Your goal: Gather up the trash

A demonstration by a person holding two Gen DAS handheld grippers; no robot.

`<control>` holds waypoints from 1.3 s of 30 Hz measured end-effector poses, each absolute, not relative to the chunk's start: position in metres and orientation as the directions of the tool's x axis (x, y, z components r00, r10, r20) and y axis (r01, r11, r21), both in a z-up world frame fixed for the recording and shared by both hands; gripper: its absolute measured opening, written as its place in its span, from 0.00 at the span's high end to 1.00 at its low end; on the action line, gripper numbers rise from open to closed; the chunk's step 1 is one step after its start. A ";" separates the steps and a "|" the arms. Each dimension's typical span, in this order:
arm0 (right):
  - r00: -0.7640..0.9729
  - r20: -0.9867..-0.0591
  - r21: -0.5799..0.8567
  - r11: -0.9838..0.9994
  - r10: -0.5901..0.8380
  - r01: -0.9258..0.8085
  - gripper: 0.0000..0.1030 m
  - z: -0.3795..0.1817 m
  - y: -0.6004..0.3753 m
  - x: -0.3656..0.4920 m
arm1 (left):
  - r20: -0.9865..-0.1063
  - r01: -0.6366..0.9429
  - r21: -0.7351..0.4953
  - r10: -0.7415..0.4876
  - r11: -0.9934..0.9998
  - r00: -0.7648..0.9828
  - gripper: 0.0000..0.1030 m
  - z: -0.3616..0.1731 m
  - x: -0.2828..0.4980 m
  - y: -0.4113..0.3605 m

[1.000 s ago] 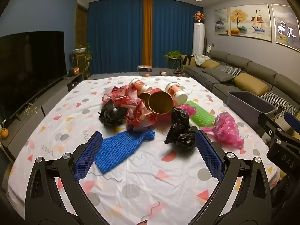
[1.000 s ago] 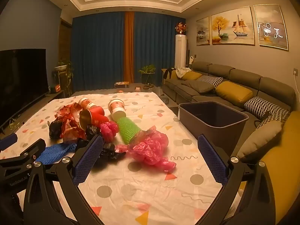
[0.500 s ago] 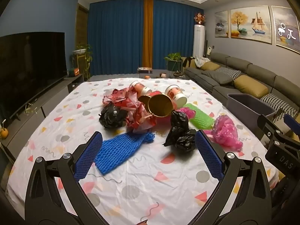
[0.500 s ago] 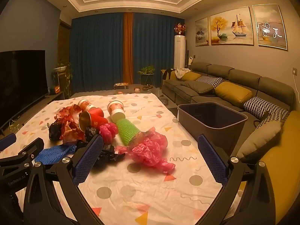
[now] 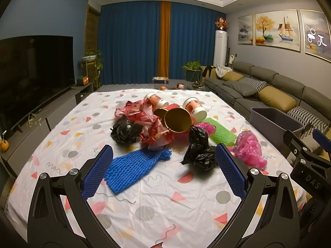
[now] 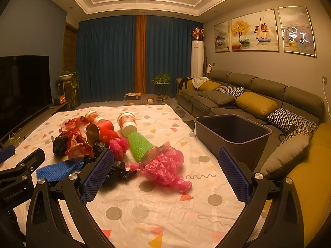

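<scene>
Both the left gripper (image 5: 163, 163) and right gripper (image 6: 165, 170) hover spread wide and empty over the near trash pile (image 5: 165, 128), presumably lining up a first grab for the grey bin (image 6: 233, 132) on the right.

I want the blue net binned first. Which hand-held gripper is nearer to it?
Left. The left hand-held gripper hangs open just short of the blue net; the right hand-held gripper is off to the net's right.

Bin (image 5: 275, 122) partly cut by right gripper (image 5: 310, 165); floor items too small.
</scene>
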State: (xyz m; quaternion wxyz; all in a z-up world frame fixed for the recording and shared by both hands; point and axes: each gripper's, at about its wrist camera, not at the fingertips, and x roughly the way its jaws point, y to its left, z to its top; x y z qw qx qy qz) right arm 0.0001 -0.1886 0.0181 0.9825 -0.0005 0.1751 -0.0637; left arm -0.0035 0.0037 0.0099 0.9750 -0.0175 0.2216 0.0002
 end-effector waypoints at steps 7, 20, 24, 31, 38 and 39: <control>0.929 -0.347 -0.024 0.992 -0.126 0.125 0.05 0.018 -0.188 0.000 | -0.430 -0.008 -0.038 -0.009 0.999 0.903 0.05 0.011 -0.004 0.005; 0.929 -0.347 -0.017 0.991 -0.128 0.130 0.05 0.017 -0.190 0.000 | -0.429 -0.005 -0.039 -0.012 0.999 0.903 0.05 0.011 -0.005 0.005; 0.929 -0.347 -0.016 0.991 -0.128 0.130 0.05 0.016 -0.190 0.000 | -0.429 -0.005 -0.040 -0.012 0.999 0.903 0.05 0.011 -0.004 0.005; 0.929 -0.346 -0.013 0.991 -0.129 0.133 0.05 0.015 -0.192 -0.001 | -0.429 -0.005 -0.040 -0.013 0.999 0.903 0.05 0.011 -0.004 0.004; 0.930 -0.345 -0.014 0.991 -0.130 0.133 0.05 0.016 -0.192 -0.001 | -0.428 -0.005 -0.039 -0.012 0.999 0.904 0.05 0.011 -0.004 0.004; 0.930 -0.345 -0.013 0.991 -0.130 0.134 0.05 0.016 -0.192 -0.001 | -0.429 -0.005 -0.039 -0.012 0.999 0.903 0.05 0.011 -0.004 0.004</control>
